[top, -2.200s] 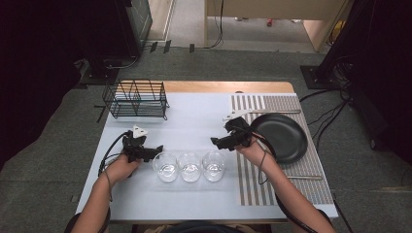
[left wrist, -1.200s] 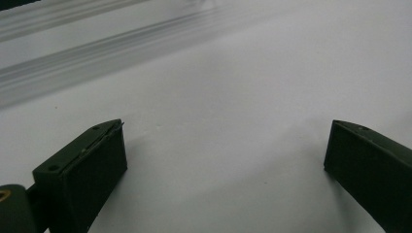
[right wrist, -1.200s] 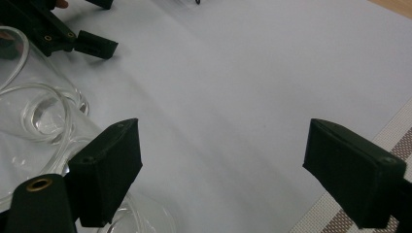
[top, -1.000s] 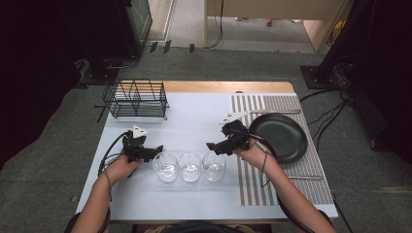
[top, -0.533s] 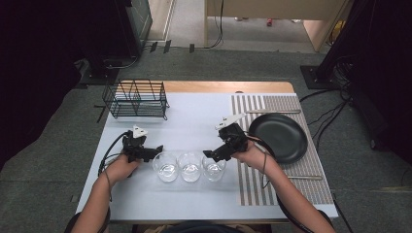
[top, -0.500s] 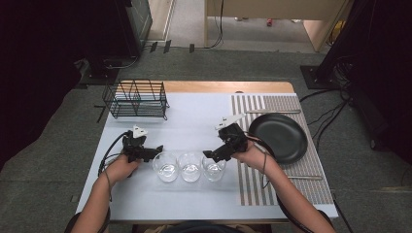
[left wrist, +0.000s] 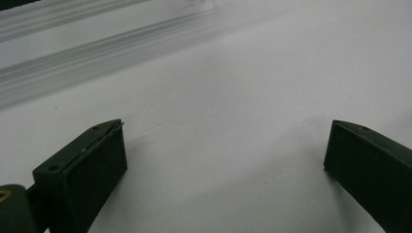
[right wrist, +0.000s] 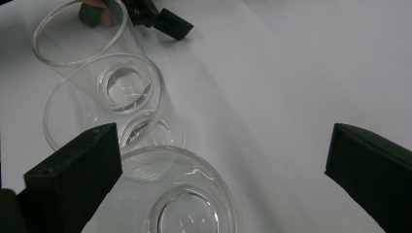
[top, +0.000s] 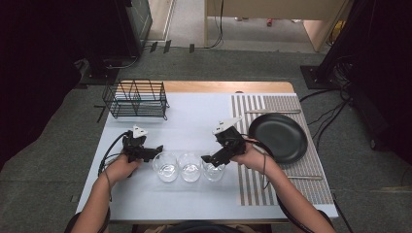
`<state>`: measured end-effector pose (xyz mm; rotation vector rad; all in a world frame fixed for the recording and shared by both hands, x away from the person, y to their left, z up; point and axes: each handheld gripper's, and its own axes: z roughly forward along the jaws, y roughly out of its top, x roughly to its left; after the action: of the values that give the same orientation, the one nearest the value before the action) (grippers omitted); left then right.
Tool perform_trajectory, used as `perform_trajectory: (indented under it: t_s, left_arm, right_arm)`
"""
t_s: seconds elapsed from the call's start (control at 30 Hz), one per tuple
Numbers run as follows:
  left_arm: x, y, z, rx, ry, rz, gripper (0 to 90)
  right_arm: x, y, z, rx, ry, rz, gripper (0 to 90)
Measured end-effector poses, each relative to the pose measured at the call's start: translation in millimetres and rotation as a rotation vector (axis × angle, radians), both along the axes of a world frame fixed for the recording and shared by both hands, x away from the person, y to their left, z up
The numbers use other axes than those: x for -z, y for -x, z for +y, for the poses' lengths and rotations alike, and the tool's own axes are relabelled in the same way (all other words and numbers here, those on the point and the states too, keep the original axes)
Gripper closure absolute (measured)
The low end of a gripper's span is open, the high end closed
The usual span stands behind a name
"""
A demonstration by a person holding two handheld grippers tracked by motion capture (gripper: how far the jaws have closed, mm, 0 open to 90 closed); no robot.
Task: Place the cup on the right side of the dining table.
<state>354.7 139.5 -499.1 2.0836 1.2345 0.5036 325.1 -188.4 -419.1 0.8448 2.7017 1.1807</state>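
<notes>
A: Your right tongs (top: 210,158) have just sprung wide, empty, over the nearest glass (top: 214,169), rightmost of three in a row on the tabletop (top: 194,121).

B: And your left tongs (top: 156,148) gape wide too, beside the leftmost glass (top: 165,167).

A: So what else is on that white table (top: 194,121)?

B: There's a black wire rack (top: 137,99) at the far left corner, and a striped placemat (top: 272,104) on the right with a black plate (top: 278,137) sitting on it.

A: Any cutlery?

B: Something thin lies at the mat's far edge, too small to tell.
</notes>
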Motion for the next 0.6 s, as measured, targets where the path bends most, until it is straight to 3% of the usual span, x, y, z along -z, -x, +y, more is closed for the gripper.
perform_trajectory:
  t_s: [0.6]
  left_arm:
    - [0.0,-0.1,0.1,0.001,-0.001,0.0,1.5]
  right_arm:
    - [1.5,8.5,7.1,-0.085,-0.005,-0.005,0.0]
